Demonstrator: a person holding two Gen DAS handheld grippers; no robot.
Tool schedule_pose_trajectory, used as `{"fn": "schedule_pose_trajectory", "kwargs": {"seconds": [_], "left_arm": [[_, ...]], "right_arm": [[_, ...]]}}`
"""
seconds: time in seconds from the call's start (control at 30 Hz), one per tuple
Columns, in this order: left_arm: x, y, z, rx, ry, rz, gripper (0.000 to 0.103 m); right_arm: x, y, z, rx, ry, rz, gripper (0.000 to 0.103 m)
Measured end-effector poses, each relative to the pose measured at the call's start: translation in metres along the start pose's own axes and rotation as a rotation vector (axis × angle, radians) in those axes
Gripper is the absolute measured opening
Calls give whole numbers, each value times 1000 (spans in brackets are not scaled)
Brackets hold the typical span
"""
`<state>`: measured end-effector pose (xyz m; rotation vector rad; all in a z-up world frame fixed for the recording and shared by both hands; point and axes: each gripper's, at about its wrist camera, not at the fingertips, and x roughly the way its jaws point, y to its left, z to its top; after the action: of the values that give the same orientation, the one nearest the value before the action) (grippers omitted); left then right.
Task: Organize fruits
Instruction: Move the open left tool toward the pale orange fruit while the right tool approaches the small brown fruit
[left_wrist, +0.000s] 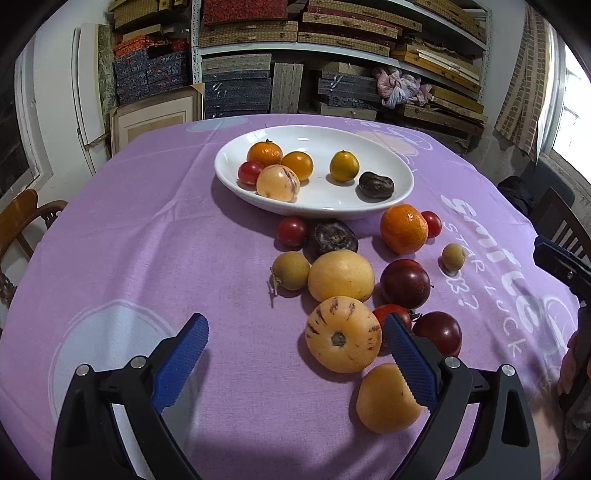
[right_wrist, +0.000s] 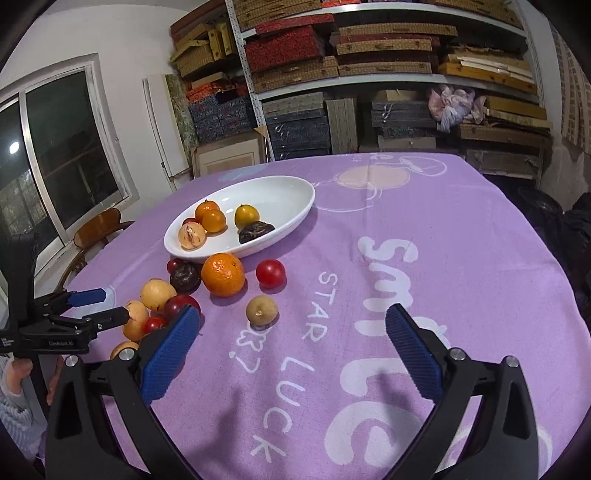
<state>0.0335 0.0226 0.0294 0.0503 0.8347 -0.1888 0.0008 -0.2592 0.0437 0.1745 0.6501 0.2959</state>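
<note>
Between picks: both grippers, left (left_wrist: 295, 354) and right (right_wrist: 291, 354), are held wide, empty. Next, loose fruit is to be grasped and moved to the plate (left_wrist: 369, 210).

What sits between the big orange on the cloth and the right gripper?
Only the small tan fruit; beyond it, bare purple cloth runs from the orange to the right gripper, in the right wrist view.

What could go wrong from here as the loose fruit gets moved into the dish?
1. The fruits on the cloth lie packed together: closing the open left tongs on the striped melon may nudge the red tomato behind it and send it rolling.
2. The white dish is shallow, so a dropped fruit might roll out.
3. The right tongs, also open, hover close to the left ones; they could collide.
</note>
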Motion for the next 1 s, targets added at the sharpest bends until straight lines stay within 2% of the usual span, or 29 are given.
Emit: {"fn": "schedule_pose_trajectory", "kwargs": {"seconds": [0.07,0.17,0.37,0.47,0.53,0.67,0.8,1.0], "left_arm": [[8,-4,-2,24,12,9,98],[15,-1,-8,43,23,65,98],[11,44,-10,-55,31,121,98],[9,60,-12,-100,41,76,98],[8,60,-14,-96,42,46,98],[0,54,-14,-77,7,31,98],[-1,63,-10,-123,-19,4,98],[10,72,3,-148,-11,25,98]], "right_arm": [[3,-4,0,32,14,18,99],[2,-7,0,53,13,22,99],[4,-2,0,37,23,20,99],[6,0,-1,29,30,20,99],[7,2,-1,26,32,19,99],[8,1,-2,28,37,20,99],[10,2,-2,25,44,22,99],[12,4,-3,17,53,19,99]]}}
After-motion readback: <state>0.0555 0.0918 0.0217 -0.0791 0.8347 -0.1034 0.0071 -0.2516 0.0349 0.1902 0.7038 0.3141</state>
